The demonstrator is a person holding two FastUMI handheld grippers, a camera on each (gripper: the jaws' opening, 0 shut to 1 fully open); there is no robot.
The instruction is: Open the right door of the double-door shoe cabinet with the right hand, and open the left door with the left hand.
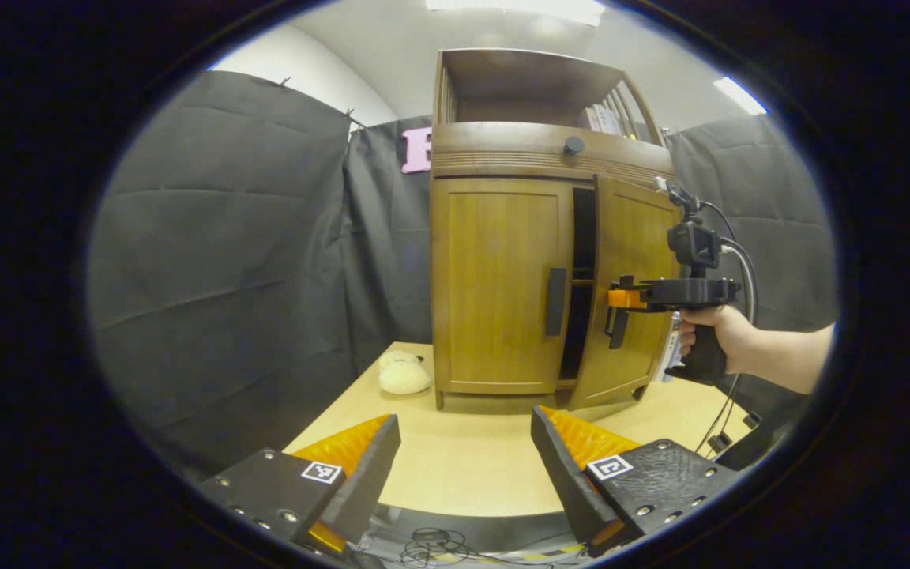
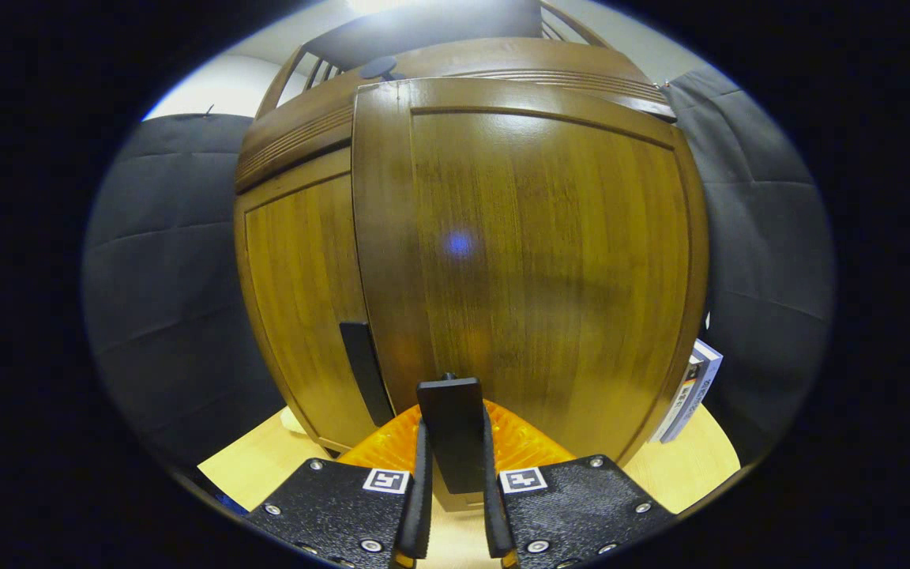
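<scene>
A wooden shoe cabinet [image 1: 494, 150] stands on a light table [image 1: 463, 466]. Its right door [image 1: 629, 300] is swung partly out, with a dark gap beside it. The left door [image 1: 494, 284] is flat and closed, its dark handle [image 1: 555, 301] untouched. My right gripper [image 1: 621, 304], held by a hand [image 1: 727, 332], is shut on the right door's handle [image 2: 451, 442], which stands between its fingers in the right gripper view, close against the right door [image 2: 534, 261]. My left gripper [image 1: 463, 466] hangs open well in front of the cabinet, over the table.
A pale plush toy [image 1: 402, 375] lies on the table at the cabinet's left foot. Books [image 2: 692, 391] lean behind the cabinet's right side. Cables [image 1: 727, 411] trail from the right gripper to the table's edge. Black cloth walls surround the booth.
</scene>
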